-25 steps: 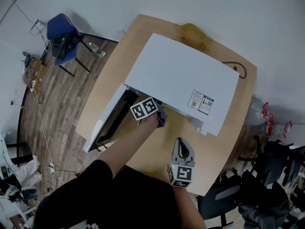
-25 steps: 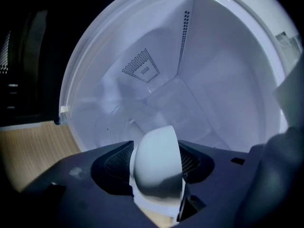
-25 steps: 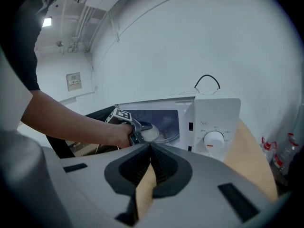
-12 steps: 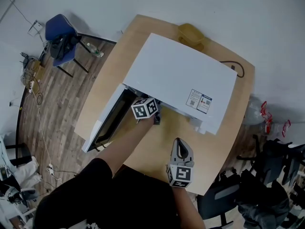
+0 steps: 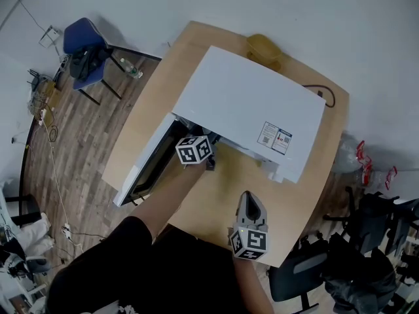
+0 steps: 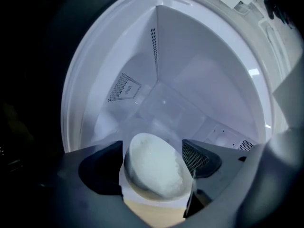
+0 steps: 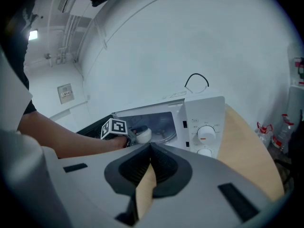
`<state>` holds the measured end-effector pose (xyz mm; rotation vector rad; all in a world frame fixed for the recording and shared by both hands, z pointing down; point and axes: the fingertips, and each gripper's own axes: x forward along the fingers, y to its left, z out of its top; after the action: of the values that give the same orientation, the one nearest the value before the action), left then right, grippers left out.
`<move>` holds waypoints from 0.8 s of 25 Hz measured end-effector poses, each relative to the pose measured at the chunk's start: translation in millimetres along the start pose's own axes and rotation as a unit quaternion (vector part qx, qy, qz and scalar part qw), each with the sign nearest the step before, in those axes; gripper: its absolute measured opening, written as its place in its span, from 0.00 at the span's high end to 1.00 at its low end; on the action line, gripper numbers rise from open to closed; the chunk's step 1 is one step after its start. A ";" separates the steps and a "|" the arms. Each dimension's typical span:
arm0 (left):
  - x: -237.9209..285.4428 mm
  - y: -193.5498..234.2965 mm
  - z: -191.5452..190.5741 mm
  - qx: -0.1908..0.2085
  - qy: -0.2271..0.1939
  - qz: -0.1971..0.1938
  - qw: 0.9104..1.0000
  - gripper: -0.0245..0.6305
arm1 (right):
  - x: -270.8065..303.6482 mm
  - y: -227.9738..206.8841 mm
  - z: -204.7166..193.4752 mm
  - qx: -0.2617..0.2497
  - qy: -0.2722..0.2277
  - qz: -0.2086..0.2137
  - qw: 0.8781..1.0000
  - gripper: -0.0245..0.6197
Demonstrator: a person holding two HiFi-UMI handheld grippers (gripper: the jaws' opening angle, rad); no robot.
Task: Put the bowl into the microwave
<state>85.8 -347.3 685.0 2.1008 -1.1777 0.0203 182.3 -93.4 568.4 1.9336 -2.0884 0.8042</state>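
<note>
The white microwave point(image 5: 249, 103) stands on the wooden table point(image 5: 216, 208) with its door point(image 5: 147, 165) swung open to the left. My left gripper point(image 5: 208, 162) reaches into the oven mouth. In the left gripper view a white bowl point(image 6: 154, 167) sits at the front of the white cavity, between the jaws of the left gripper point(image 6: 153, 144). Those jaws are opening and stand apart from the bowl's sides. The right gripper view shows the bowl point(image 7: 144, 135) just inside the oven. My right gripper point(image 5: 251, 198) hovers over the table's near edge, shut and empty point(image 7: 151, 146).
A yellow object point(image 5: 265, 46) lies behind the microwave, and a black cable point(image 5: 330, 95) loops at the table's back right. A blue chair point(image 5: 85, 48) stands on the wooden floor at the left. Black chairs point(image 5: 308, 273) crowd the right side.
My left gripper's marker cube has shifted slightly left at the oven mouth. The right gripper has stayed almost in place.
</note>
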 end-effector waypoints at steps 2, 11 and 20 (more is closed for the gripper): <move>-7.1 0.2 1.3 0.004 -0.003 -0.008 1.000 0.41 | -2.7 1.3 -0.2 0.006 -0.001 -0.003 1.000 0.87; -31.7 -16.7 -7.1 0.071 0.031 -0.045 0.996 0.41 | -4.5 12.0 21.2 0.016 -0.030 -0.003 0.999 0.87; -39.3 -11.3 -25.0 0.167 0.062 -0.017 0.984 0.41 | -14.2 38.0 16.0 -0.016 -0.025 0.010 1.000 0.87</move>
<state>79.2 -299.8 683.6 2.3711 -1.1239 0.3504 151.1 -88.8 538.2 1.9375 -2.1391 0.7286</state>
